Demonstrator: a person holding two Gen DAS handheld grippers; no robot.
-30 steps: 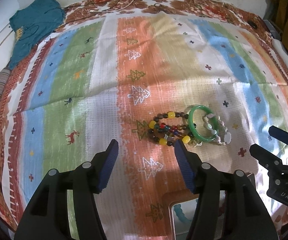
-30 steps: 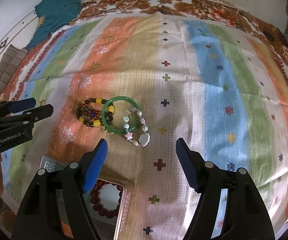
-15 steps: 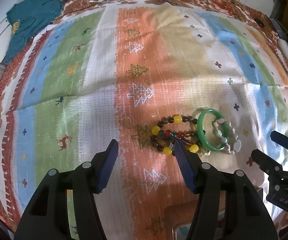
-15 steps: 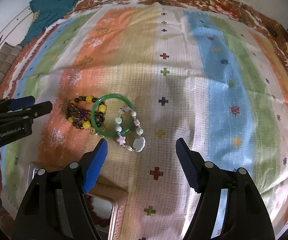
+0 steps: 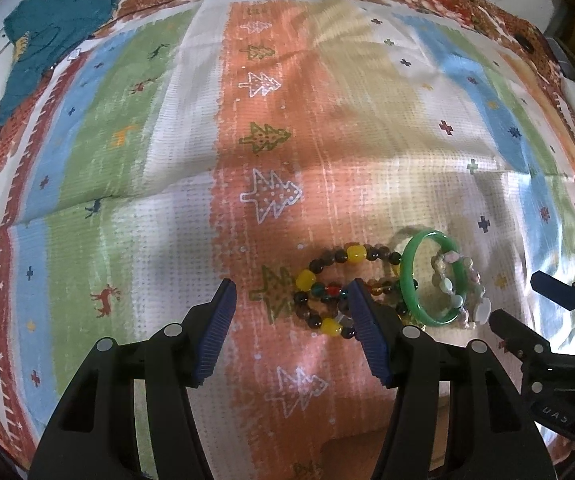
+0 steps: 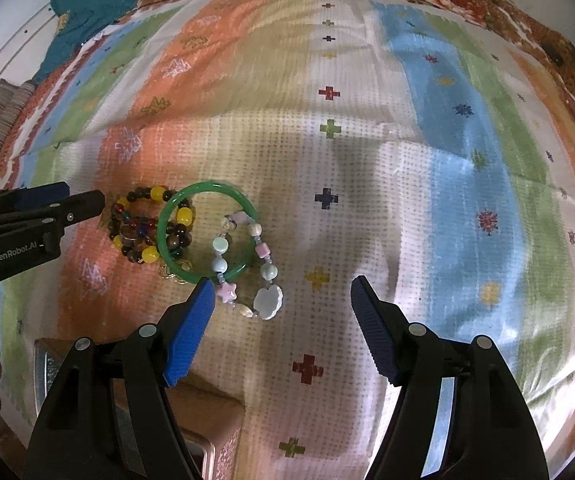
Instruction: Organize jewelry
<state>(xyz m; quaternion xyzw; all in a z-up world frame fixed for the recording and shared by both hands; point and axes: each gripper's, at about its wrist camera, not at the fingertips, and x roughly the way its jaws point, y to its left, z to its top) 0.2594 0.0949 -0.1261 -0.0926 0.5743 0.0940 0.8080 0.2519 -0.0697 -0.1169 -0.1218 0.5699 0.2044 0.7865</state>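
A striped blanket (image 5: 135, 184) with tree, deer and cross motifs fills both views and carries everything else. A teal garment (image 5: 53, 32) lies at its far left corner, partly off the blanket.

The left gripper (image 5: 289, 326) hovers over the orange stripe with its 2 blue-padded fingers (image 5: 213, 334) spread wide apart and nothing between them; its right finger overlaps the near edge of the beaded pile. The right gripper (image 6: 281, 330) is likewise spread wide and holds nothing (its left pad sits just beside the green bangle's near rim).

A metal box (image 6: 211, 436) shows at the bottom edge of the right wrist view, mostly hidden behind the gripper body.

3 pieces of jewelry lie clustered on the blanket, touching one another. The green bangle (image 6: 207, 189) lies in the middle. A dark bead bracelet (image 6: 149, 226) with yellow beads lies to its left, partly under the bangle. A pastel bracelet (image 6: 265, 270) with a star and a white cloud-shaped charm overlaps the bangle's right side.
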